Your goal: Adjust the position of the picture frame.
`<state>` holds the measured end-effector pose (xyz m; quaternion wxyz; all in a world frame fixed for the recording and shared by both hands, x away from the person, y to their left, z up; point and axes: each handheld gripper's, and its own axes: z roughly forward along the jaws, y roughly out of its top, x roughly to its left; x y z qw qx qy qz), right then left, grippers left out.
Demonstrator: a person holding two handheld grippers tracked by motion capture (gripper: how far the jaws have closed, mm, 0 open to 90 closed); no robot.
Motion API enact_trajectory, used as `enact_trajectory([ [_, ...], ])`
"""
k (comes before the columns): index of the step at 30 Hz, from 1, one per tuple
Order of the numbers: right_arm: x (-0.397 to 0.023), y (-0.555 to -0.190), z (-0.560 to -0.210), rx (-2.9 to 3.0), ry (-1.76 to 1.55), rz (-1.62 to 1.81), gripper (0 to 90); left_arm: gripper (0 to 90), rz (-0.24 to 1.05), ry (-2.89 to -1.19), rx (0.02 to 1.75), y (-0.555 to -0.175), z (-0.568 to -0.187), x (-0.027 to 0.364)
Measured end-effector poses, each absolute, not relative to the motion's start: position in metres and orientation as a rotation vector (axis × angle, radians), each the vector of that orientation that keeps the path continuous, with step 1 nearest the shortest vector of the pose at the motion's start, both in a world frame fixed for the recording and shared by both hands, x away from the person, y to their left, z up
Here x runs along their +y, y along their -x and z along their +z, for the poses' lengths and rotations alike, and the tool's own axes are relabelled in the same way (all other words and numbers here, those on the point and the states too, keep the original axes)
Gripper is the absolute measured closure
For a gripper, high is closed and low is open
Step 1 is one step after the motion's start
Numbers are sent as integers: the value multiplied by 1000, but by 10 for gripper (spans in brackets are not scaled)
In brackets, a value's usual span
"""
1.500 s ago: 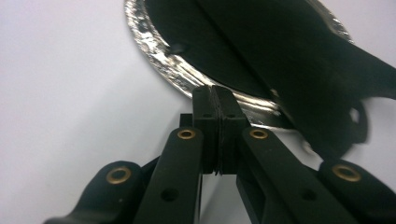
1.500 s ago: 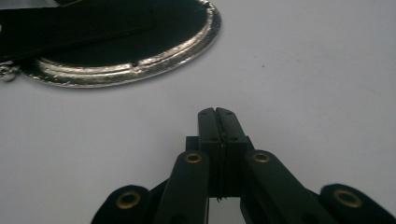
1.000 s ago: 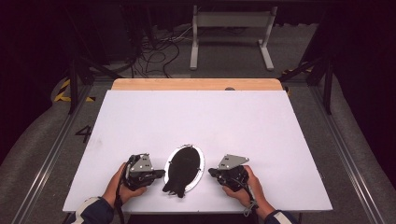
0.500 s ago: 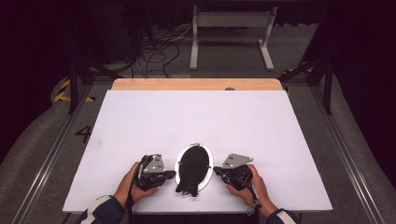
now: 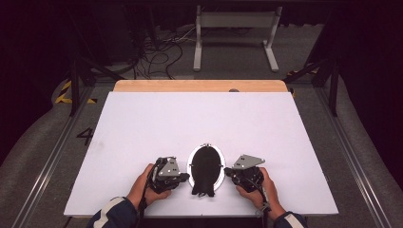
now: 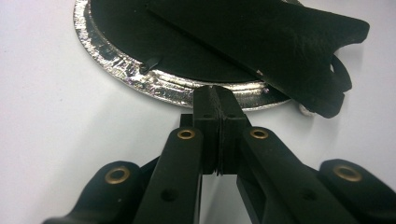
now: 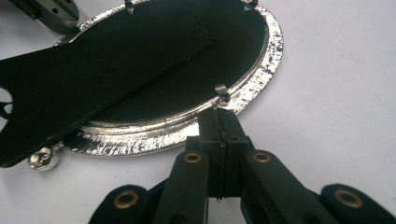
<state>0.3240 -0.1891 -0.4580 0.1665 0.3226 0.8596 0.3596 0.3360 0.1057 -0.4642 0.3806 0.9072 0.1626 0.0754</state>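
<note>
An oval picture frame [image 5: 206, 161] lies face down near the table's front edge, with a silver rim [image 6: 140, 77] and a black back. Its black fold-out stand [image 6: 280, 42] lies across the back [image 7: 93, 70]. My left gripper [image 5: 186, 178] is shut with nothing between its jaws, and its tip [image 6: 217, 93] touches the rim from the left. My right gripper [image 5: 227, 172] is also shut and empty. Its tip [image 7: 219, 114] rests against the rim [image 7: 261, 70] beside a small metal tab [image 7: 220, 89].
The white table [image 5: 199, 118] stretches far beyond the frame, with a wooden strip [image 5: 199, 86] along its back edge. A white metal stand [image 5: 235, 33] and cables are on the floor behind. The other gripper [image 7: 51, 11] shows past the frame in the right gripper view.
My left gripper has moved right, and the frame has slid right with it and turned straighter. The right gripper has barely moved. Both stay shut.
</note>
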Motion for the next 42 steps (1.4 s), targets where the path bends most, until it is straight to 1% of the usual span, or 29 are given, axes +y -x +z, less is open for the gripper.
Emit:
enact_trajectory([
  [3,-189,-318,-457,2462,-908,1016,900,861,206,-2329,389,-332,-464,105],
  [6,-190,-311,-455,2476,-900,1027,900,884,220,-2336,373,-326,-463,105],
  [12,-187,-305,-456,2505,-893,1031,900,886,203,-2328,381,-327,-464,104],
  [29,-192,-312,-457,2473,-915,1040,900,892,238,-2321,390,-334,-464,93],
  [39,-201,-323,-458,2430,-962,1031,900,895,247,-2313,400,-347,-465,82],
  [42,-202,-328,-457,2414,-966,1012,900,895,277,-2318,405,-351,-464,77],
])
